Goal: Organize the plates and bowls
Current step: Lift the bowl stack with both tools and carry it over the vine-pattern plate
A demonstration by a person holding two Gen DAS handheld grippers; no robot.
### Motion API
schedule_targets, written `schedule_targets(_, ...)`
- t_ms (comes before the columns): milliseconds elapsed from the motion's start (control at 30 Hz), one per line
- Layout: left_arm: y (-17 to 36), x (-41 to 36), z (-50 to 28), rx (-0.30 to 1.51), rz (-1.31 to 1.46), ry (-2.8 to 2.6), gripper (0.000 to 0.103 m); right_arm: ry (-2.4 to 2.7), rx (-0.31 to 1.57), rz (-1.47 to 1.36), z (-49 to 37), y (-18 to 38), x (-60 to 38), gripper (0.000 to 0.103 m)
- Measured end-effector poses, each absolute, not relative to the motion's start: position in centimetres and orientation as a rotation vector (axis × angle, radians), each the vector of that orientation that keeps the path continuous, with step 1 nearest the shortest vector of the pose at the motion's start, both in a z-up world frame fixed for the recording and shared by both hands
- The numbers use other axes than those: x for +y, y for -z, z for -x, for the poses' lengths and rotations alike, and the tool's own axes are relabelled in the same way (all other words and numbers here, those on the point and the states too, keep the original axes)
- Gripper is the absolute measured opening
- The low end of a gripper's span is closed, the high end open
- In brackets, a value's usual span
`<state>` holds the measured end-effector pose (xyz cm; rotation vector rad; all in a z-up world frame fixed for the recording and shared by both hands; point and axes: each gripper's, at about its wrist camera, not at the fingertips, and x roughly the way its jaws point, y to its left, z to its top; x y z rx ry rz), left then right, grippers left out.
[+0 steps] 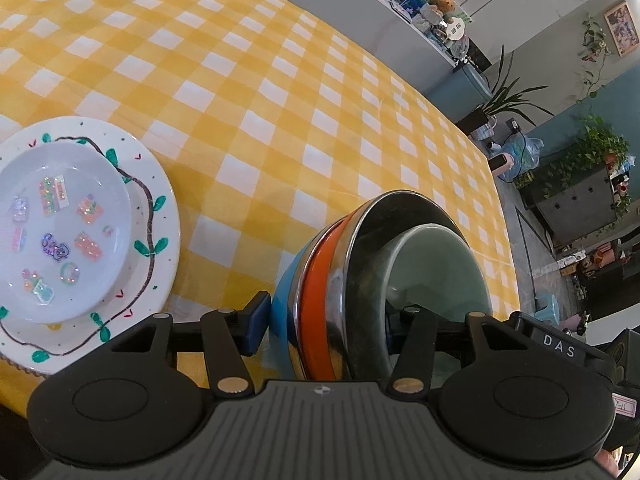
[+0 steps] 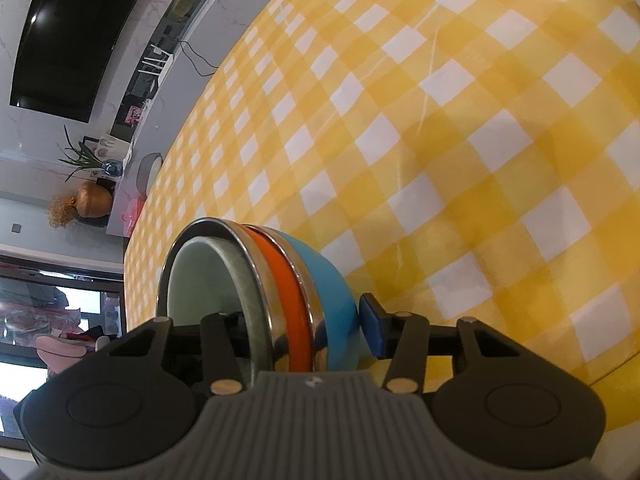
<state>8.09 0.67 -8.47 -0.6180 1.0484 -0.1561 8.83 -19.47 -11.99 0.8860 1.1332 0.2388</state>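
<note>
Left wrist view: both grippers' fingers clamp nested bowls, blue, orange, steel, pale green.

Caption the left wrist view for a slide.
Left hand-held gripper straddling the rim of nested bowls, beside stacked plates on a yellow checked tablecloth.

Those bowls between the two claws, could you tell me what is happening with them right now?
A person holds a claw in each hand, and both straddle the rim of one nested stack of bowls above the yellow checked tablecloth. The stack is a pale green bowl inside a steel one, then orange and blue. The left claw and the right claw each have one finger inside and one outside. Two stacked plates sit to one side.
</note>
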Motion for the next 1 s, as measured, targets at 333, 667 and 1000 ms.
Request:
schedule_targets(333, 5.4, 2.6, -6.4, 1.005, 0.593, 0.128, 0.059, -0.301, 1.103, -0.896, -7.9, 10.1, -17.9, 0.049)
schedule_targets(667, 2.1, 6.7, -4.2, 0.956, 0.593, 0.070, 0.059, -0.393, 1.089, -0.872, -6.9, 7.1, -13.2, 0.049)
schedule_targets(1000, 1.5, 11.7, -2.8, 0.945, 0.643, -0.016, 0.059, -0.467, 1.126, -0.827, -7.2, 6.2, -7.2, 0.049)
